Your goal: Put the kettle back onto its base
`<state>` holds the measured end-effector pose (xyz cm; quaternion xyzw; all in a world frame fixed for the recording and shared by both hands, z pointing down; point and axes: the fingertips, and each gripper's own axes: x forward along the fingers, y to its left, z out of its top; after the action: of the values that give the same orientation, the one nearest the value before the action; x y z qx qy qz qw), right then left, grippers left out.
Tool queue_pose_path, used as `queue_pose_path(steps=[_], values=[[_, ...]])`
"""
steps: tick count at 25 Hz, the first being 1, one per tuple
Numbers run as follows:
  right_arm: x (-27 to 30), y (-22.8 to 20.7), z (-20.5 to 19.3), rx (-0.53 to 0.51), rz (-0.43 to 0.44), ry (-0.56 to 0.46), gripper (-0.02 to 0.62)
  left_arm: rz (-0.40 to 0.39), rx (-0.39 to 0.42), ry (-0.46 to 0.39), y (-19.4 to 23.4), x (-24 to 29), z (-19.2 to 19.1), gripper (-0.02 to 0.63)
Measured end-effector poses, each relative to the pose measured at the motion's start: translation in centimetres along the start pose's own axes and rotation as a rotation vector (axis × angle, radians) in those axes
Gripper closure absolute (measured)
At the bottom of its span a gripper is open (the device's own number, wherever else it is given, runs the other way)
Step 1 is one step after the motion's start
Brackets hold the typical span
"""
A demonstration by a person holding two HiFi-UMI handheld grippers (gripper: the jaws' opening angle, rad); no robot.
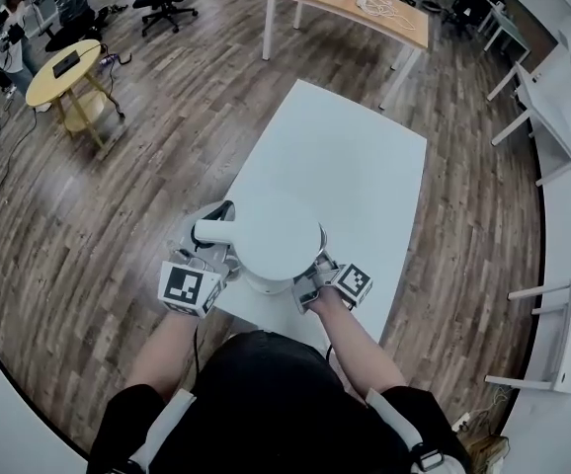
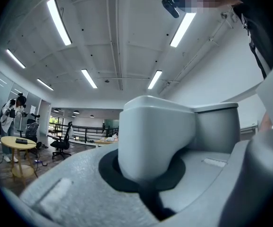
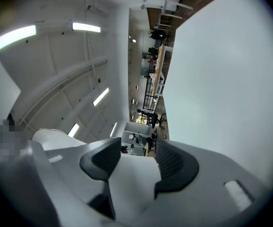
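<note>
Kettle (image 1: 271, 237) return is judged to be under way and not finished: the white kettle is carried just ahead of and between the two grippers, over the near edge of the white worktop (image 1: 350, 156), and its seating on the base cannot be confirmed, since the base itself is not clearly made out from the head view. The lift and the carry are judged done; what is left is for the kettle to be lined up over the base, lowered onto it and let go. The left gripper (image 1: 209, 258) is clenched on the kettle's handle (image 2: 155, 136), which is seen in the left gripper view filling the space between the dark pads, with the kettle's body just beyond the fingertips. The right gripper (image 1: 315, 282) is held at the kettle's lower side, opposite the handle, with its jaws standing wide. In the right gripper view a white piece (image 3: 135, 174) is seen low between the pads; it may be the rim of the base or the kettle's lower wall, and which of these cannot be told. No firm press of the pads on it is shown, so nothing is judged to be grasped there.
</note>
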<state>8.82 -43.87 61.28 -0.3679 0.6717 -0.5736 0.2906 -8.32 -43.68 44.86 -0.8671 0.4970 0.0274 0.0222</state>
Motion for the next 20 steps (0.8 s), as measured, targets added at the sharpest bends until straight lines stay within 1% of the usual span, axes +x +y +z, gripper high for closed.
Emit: queue_pose_path(steps=[3, 5, 6, 8, 9, 10, 12, 14, 17, 20], values=[[-0.6, -0.1, 1.7, -0.111, -0.040, -0.013, 0.365, 0.005, -0.050, 0.008, -0.2, 0.5, -1.5, 0.607], [-0.9, 0.7, 2.8, -0.216, -0.032, -0.024, 0.380, 0.021, -0.101, 0.012, 0.1, 0.7, -2.4, 0.609], [-0.8, 1.4, 3.4, -0.267, -0.022, -0.029, 0.399, 0.030, -0.115, 0.013, 0.4, 0.8, -2.7, 0.608], [-0.7, 2.3, 4.4, -0.343, -0.011, -0.039, 0.414, 0.042, -0.113, 0.014, 0.8, 1.0, -2.9, 0.608], [-0.7, 2.8, 4.9, -0.363, -0.002, -0.041, 0.419, 0.043, -0.105, 0.017, 0.9, 1.1, -3.1, 0.609], [-0.5, 3.4, 5.3, -0.370, 0.017, -0.042, 0.424, 0.041, -0.098, 0.022, 0.9, 1.2, -3.2, 0.607], [0.0, 4.4, 5.7, -0.354, 0.048, -0.045, 0.448, 0.031, -0.089, 0.035, 0.8, 1.4, -3.8, 0.608], [0.7, 5.3, 5.6, -0.344, 0.064, -0.044, 0.492, 0.019, -0.081, 0.044, 0.7, 1.6, -4.2, 0.608], [1.5, 6.2, 4.9, -0.359, 0.072, -0.021, 0.517, 0.007, -0.071, 0.054, 0.3, 1.7, -5.0, 0.608], [1.8, 6.3, 3.9, -0.388, 0.071, 0.025, 0.580, 0.006, -0.064, 0.062, 0.0, 1.6, -6.0, 0.608]])
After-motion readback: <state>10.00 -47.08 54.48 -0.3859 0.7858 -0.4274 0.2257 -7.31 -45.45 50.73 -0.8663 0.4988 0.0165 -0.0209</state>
